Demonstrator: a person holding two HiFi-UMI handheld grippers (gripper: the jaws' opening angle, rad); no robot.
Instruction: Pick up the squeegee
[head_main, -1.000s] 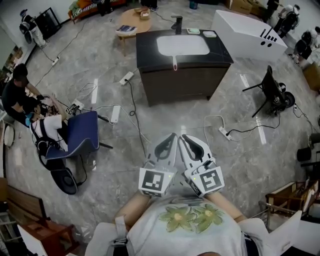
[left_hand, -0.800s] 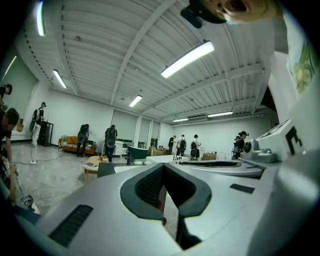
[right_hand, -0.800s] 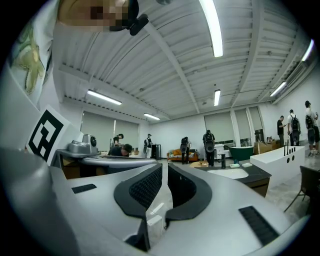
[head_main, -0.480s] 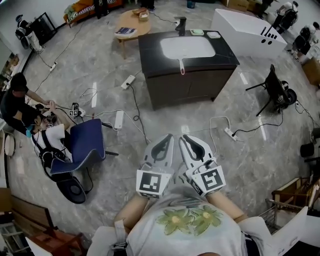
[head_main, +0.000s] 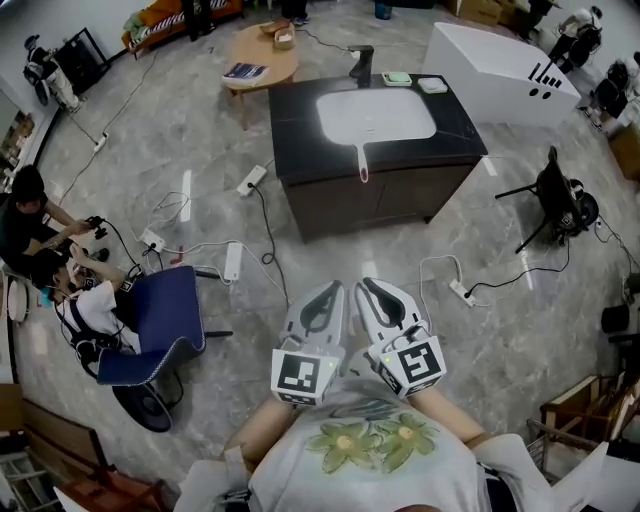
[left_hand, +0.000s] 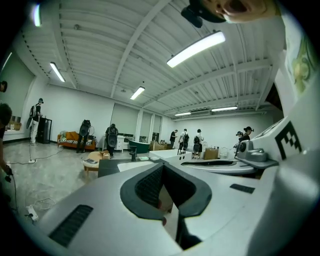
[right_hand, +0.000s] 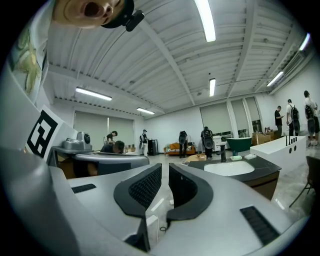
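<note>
Squeegee (head_main: 362, 160): white, lay on the counter (head_main: 300, 110), running from the basin's front rim to the counter's front edge, its reddish tip hanging just over that edge. It was well apart from both grippers and touched by neither.

Floor (head_main: 200, 150): grey marble pattern, crossed by loose cables.

Tub (head_main: 495, 70): white, stood behind and to the right of the counter.

Counter: dark top on a dark cabinet, with a white basin (head_main: 376, 115) set into it and a black faucet (head_main: 361, 62) at the back edge.

Chair (head_main: 165, 310): blue, stood at the left, with two people (head_main: 25, 215) beside it near the wall.

Table (head_main: 262, 50): round, wooden, stood behind and left of the counter, with a book on it.

Left gripper (head_main: 330, 288): held low in front of the person, pointing towards the counter. Its jaws were together with nothing between them.

Right gripper (head_main: 368, 286): held just beside the left one and pointing the same way. Its pads were drawn together with only a sliver of gap, and they clamped on nothing.

Power strip (head_main: 232, 260): white, lay on the floor between the chair and the counter.
</note>
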